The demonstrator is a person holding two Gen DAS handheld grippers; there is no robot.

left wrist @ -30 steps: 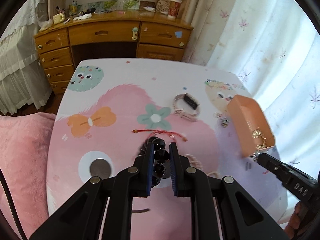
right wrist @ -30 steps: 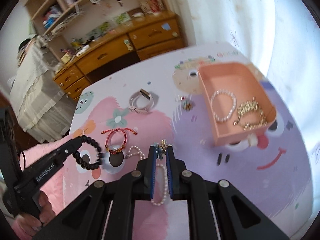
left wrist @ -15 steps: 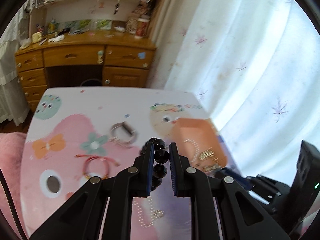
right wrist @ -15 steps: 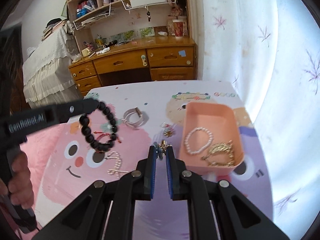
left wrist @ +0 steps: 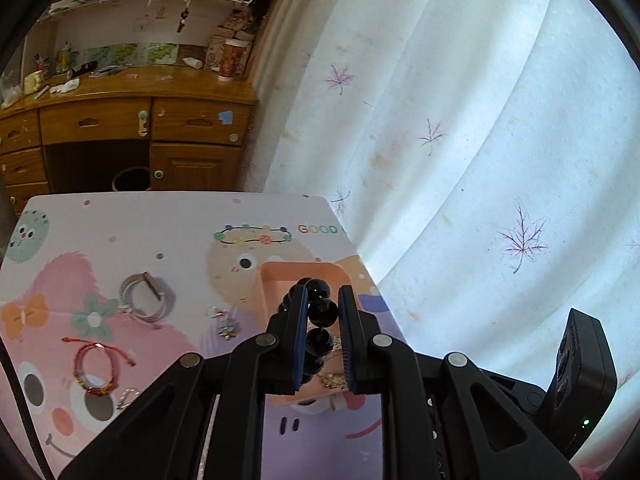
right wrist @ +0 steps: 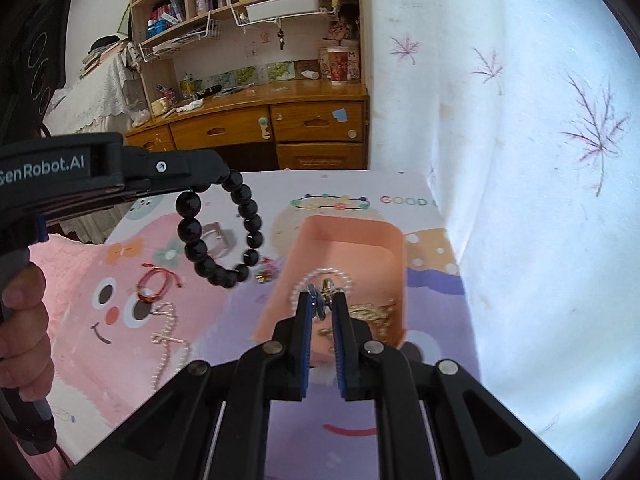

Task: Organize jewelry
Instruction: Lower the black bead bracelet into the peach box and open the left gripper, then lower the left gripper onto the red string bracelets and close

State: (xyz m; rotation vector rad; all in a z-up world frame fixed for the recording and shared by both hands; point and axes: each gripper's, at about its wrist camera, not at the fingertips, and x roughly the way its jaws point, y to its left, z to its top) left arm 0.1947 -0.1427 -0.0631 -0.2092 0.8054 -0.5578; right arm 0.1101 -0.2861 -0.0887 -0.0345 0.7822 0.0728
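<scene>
My left gripper (left wrist: 323, 294) is shut on a black bead bracelet (left wrist: 319, 312) and holds it in the air over the near part of the orange tray (left wrist: 304, 271). In the right wrist view the bracelet (right wrist: 218, 232) hangs from the left gripper (right wrist: 208, 184), left of the tray (right wrist: 352, 236). My right gripper (right wrist: 321, 300) is shut on a small blue-and-gold earring (right wrist: 320, 294) above the tray, which holds a pearl bracelet (right wrist: 298, 286) and gold chains (right wrist: 374, 312).
On the cartoon-print table (left wrist: 160, 232) lie a silver bangle (left wrist: 146, 298), a red cord bracelet (left wrist: 94, 368), small earrings (left wrist: 224, 322) and a pearl necklace (right wrist: 168, 340). A curtain (left wrist: 460, 140) hangs at the right. A wooden desk (left wrist: 120, 120) stands behind.
My left gripper has carried the black bracelet up and right, from over the table's middle to over the tray. My right gripper has moved the earring over the tray.
</scene>
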